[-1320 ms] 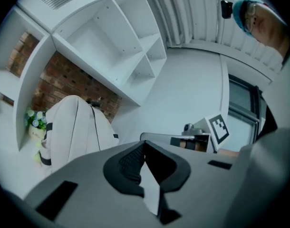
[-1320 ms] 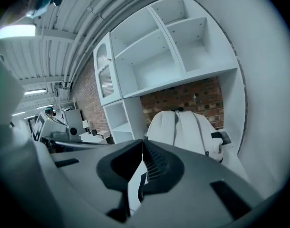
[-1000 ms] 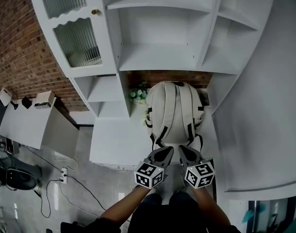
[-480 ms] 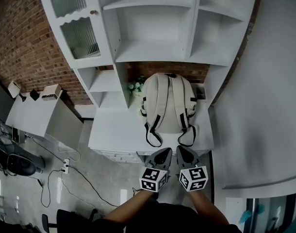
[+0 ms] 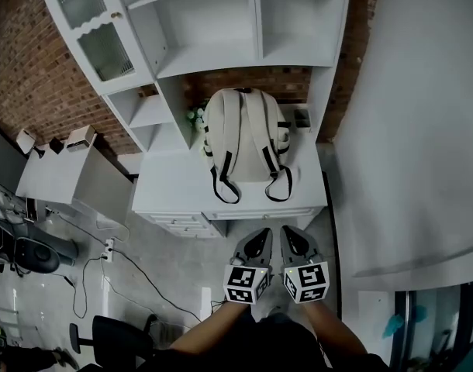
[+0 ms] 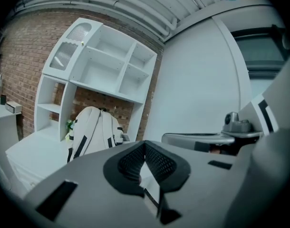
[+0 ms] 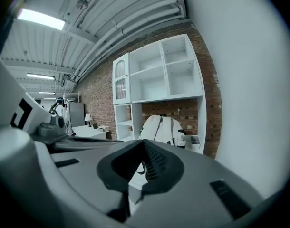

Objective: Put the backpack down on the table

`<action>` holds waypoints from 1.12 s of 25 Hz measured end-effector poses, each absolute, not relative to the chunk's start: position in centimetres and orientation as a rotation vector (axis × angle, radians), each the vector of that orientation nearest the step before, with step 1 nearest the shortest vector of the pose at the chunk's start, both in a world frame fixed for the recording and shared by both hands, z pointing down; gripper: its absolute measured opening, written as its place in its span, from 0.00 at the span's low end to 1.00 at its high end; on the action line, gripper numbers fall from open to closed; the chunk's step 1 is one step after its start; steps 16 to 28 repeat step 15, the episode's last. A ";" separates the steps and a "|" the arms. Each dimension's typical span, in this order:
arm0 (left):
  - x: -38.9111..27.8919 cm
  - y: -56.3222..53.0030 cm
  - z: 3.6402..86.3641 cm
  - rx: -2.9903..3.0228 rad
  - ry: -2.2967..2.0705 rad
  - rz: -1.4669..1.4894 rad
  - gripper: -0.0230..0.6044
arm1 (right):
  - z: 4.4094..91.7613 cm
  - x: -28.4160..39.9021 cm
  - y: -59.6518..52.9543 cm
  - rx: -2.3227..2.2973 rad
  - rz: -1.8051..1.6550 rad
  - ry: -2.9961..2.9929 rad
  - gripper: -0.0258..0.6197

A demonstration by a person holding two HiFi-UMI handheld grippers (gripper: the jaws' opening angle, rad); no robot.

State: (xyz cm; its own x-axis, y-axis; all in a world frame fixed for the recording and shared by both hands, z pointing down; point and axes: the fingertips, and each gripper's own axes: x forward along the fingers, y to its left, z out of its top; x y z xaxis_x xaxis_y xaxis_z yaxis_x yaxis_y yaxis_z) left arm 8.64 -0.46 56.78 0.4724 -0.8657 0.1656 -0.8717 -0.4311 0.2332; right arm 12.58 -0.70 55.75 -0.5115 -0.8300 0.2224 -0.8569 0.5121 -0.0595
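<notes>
1. Brick-walled [image 5: 35, 76] room, with white shelves [image 5: 213, 22] above a white table [image 5: 174, 188]
2. Found the backpack [image 5: 240, 134] standing upright on that table, close before the brick at the back, just beside a small plant [image 5: 194, 116]; judged the task done
3. Held the left claw [image 5: 257, 237] and right claw [image 5: 291, 235] out past the table's front, well apart from the backpack; kept both fully closed, gripping nothing
4. Judged a forward slump possible: tall, soft, propped only on its base
5. Judged a snag possible too: strap loops [image 5: 225, 192] lay near the table's front edge, where a passing claw or leg could drag the backpack off
6. Saw the strap loops and floor cables [image 5: 89, 277] only in the head view; saw the ceiling lights [image 7: 38, 19] only in the right gripper view
</notes>
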 end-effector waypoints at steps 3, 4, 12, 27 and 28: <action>10.6 1.8 57.4 2.459 -1.489 0.059 0.06 | 56.4 14.2 1.5 1.454 0.247 -2.578 0.07; 10.9 2.3 57.4 2.463 -1.490 0.066 0.06 | 56.4 14.4 1.9 1.456 0.246 -2.579 0.07; 12.4 3.4 57.3 2.495 -1.462 0.053 0.06 | 55.9 15.4 3.4 1.467 0.204 -2.586 0.07; 12.1 3.5 57.6 2.505 -1.474 0.050 0.06 | 56.1 15.2 3.3 1.478 0.174 -2.589 0.07; 12.1 3.5 57.6 2.505 -1.474 0.050 0.06 | 56.1 15.2 3.3 1.478 0.174 -2.589 0.07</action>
